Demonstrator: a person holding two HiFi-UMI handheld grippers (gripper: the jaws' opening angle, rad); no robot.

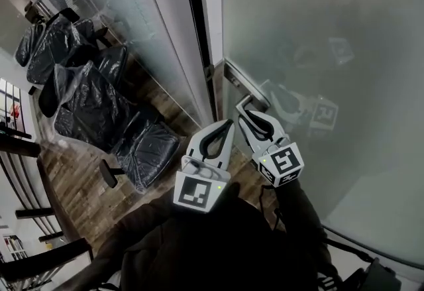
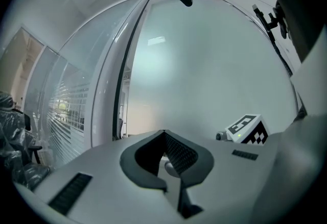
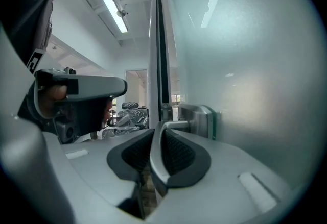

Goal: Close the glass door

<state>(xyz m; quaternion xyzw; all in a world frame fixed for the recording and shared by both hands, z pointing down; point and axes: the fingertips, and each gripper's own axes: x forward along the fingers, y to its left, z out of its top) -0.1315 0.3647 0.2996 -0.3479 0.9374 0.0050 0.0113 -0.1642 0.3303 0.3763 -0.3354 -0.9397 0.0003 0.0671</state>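
Note:
The frosted glass door (image 1: 318,44) fills the right of the head view, with a narrow gap between its edge and the dark frame (image 1: 196,24). A metal lever handle (image 1: 244,103) sticks out from a lock plate (image 1: 233,77) on the door's edge. My right gripper (image 1: 248,115) is shut on that handle; in the right gripper view the lever (image 3: 157,154) runs between the jaws of the right gripper (image 3: 156,133). My left gripper (image 1: 230,123) hangs just left of it, shut on nothing. In its own view the left gripper (image 2: 163,132) points at the door pane (image 2: 204,65).
Several office chairs wrapped in dark plastic (image 1: 99,107) stand on the wooden floor (image 1: 79,177) at the left. A fixed frosted glass panel (image 1: 142,24) runs along the left of the frame. The person's dark sleeves (image 1: 218,243) fill the bottom of the head view.

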